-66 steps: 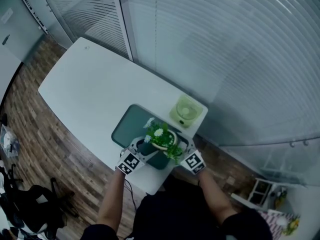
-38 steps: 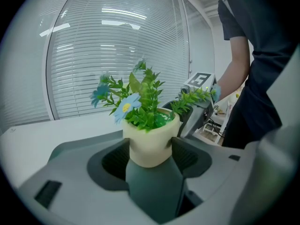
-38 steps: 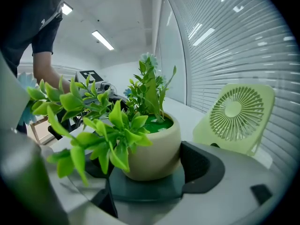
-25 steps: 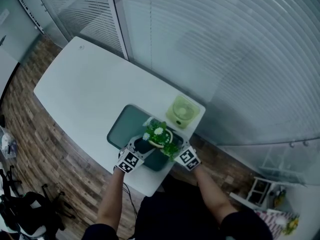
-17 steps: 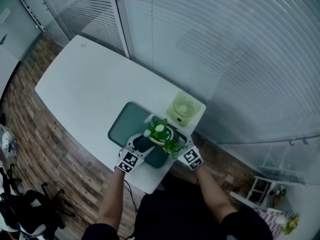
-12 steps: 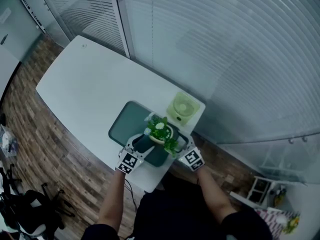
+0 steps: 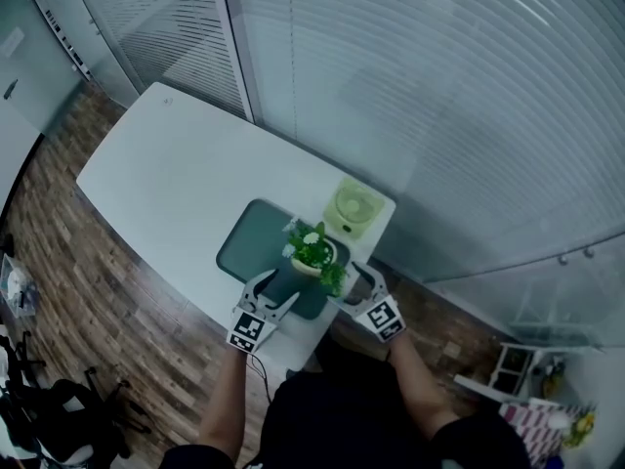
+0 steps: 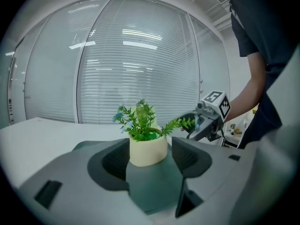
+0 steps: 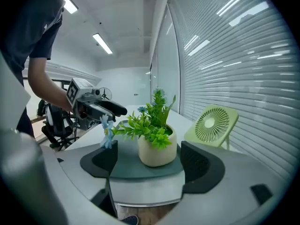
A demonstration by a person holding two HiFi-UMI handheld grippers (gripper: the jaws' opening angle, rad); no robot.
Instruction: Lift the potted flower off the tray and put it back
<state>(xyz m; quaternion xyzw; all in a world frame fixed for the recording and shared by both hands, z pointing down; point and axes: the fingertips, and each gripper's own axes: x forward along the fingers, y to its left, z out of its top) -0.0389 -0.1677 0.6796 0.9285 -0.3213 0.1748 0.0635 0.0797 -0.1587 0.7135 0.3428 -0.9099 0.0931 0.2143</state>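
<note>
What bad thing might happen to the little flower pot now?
1. The potted flower stands on the tray, with the left gripper and the right gripper open on either side of it. A leafy sprig reaches toward the right gripper, so a jaw might snag it and tip the pot.
2. The green fan stands close behind the pot. A push that way might knock it over.

Potted flower (image 7: 312,251) stood on the tray (image 7: 248,239) at the table's (image 7: 176,174) right end, left gripper (image 7: 272,289) and right gripper (image 7: 354,283) flanking its near side.
</note>
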